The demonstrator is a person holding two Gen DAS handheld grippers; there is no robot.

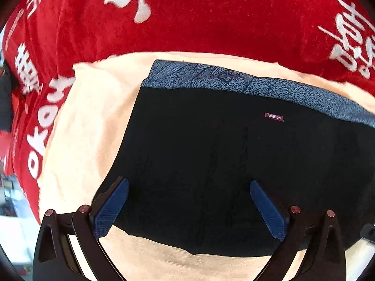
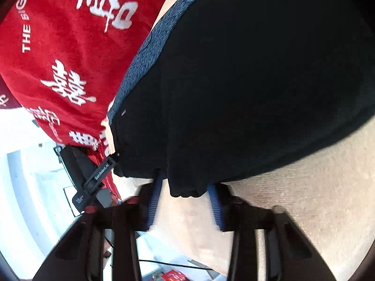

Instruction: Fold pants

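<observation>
- Partly folded black pants (image 1: 234, 164) lie mid-frame on a peach cloth (image 1: 89, 121).
- Left gripper (image 1: 189, 201) gapes wide over them.
- Right gripper (image 2: 185, 192) pinches their lower hem; another fold seems due.

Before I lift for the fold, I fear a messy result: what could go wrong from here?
The right gripper has only a small bunch of the pants edge between its jaws; it could slip out on lifting.
The left gripper hangs open over the pants, gripping nothing; lifting now would likely skew them.
Closing the left jaws low might also pinch the peach cloth underneath.
</observation>
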